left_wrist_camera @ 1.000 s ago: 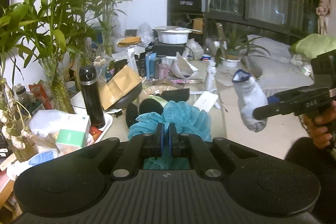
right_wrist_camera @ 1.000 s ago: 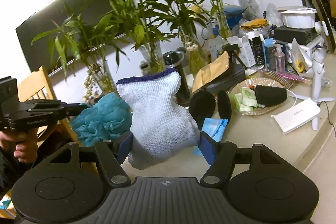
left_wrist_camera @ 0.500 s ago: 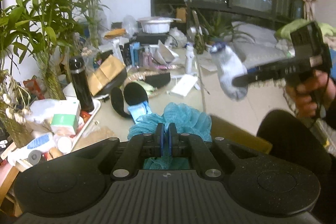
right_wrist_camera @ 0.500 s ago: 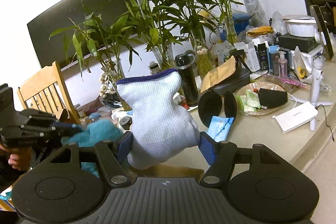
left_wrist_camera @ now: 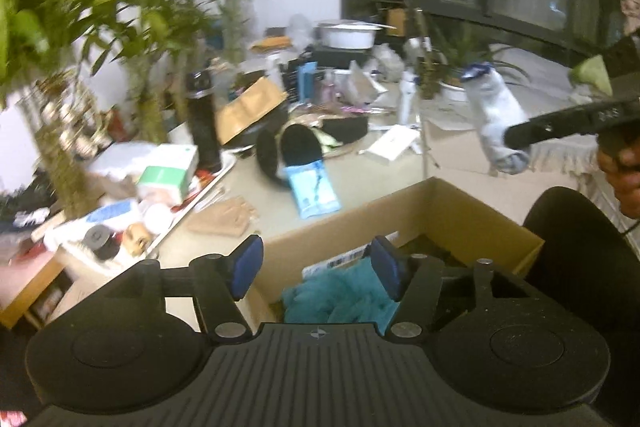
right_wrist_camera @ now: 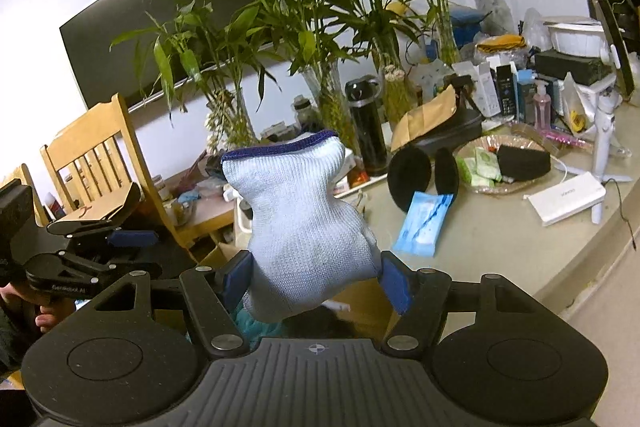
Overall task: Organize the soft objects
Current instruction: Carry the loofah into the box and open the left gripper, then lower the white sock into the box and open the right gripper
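My left gripper (left_wrist_camera: 316, 269) is open above a cardboard box (left_wrist_camera: 472, 211) beside the table. A teal mesh sponge (left_wrist_camera: 340, 297) lies loose in the box below its fingers. My right gripper (right_wrist_camera: 316, 277) is shut on a stuffed pale blue sock (right_wrist_camera: 304, 223) with a dark blue cuff, held up in the air. The sock also shows in the left wrist view (left_wrist_camera: 496, 119), at the right above the box's far side. The left gripper appears in the right wrist view (right_wrist_camera: 100, 247) at the left.
The table (right_wrist_camera: 500, 239) holds black round pads (right_wrist_camera: 412, 183), a blue wipes pack (right_wrist_camera: 424, 223), a black flask (right_wrist_camera: 366, 123), a white power bank (right_wrist_camera: 566, 197), a wicker tray and bamboo plants (right_wrist_camera: 316, 39). A wooden chair (right_wrist_camera: 96, 155) stands at the left.
My left gripper has opened and let go of the teal sponge, which now lies in the box. The right gripper still holds the sock, now over the box.
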The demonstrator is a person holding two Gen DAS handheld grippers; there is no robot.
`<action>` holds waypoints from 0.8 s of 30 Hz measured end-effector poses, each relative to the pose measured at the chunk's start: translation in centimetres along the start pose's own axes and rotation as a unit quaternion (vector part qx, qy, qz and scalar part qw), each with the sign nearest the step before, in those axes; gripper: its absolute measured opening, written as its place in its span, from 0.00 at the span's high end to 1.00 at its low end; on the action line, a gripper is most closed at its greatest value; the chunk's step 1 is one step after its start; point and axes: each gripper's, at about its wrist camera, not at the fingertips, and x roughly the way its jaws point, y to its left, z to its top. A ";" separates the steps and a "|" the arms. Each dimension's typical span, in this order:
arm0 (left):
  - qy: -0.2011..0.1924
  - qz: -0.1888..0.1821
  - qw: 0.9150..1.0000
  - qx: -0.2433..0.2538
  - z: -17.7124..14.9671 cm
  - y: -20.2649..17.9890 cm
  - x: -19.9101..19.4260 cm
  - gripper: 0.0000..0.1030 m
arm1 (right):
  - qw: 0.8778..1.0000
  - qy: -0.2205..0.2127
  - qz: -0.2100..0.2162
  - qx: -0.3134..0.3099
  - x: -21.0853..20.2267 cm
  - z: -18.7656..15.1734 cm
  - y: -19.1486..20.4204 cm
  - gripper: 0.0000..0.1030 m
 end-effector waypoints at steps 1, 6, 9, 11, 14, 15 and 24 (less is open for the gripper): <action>0.002 0.003 1.000 -0.004 -0.3 0.1 -0.2 0.42 | 1.000 0.002 0.000 0.000 0.0 -0.1 0.1 0.32; 0.003 0.016 0.999 -0.028 -1.9 0.9 -0.9 0.41 | 1.000 0.013 0.007 0.006 -0.1 -0.6 0.4 0.32; 0.005 0.026 0.999 -0.033 -2.8 1.0 -1.0 0.41 | 1.000 0.022 0.009 0.008 0.1 -0.9 0.6 0.32; 0.002 0.030 0.999 -0.032 -3.5 1.0 -1.0 0.41 | 0.999 0.029 0.011 0.009 0.2 -1.1 0.7 0.32; 0.000 0.033 0.999 -0.037 -4.5 1.0 -0.8 0.41 | 0.999 0.036 0.009 0.007 0.5 -1.3 1.0 0.32; 0.002 0.036 0.999 -0.040 -4.6 1.0 -0.8 0.41 | 0.999 0.036 0.008 0.007 0.5 -1.3 1.2 0.32; -0.012 0.026 0.996 -0.081 -5.1 2.3 -1.0 0.41 | 0.999 0.045 0.024 -0.009 1.4 -0.4 2.6 0.29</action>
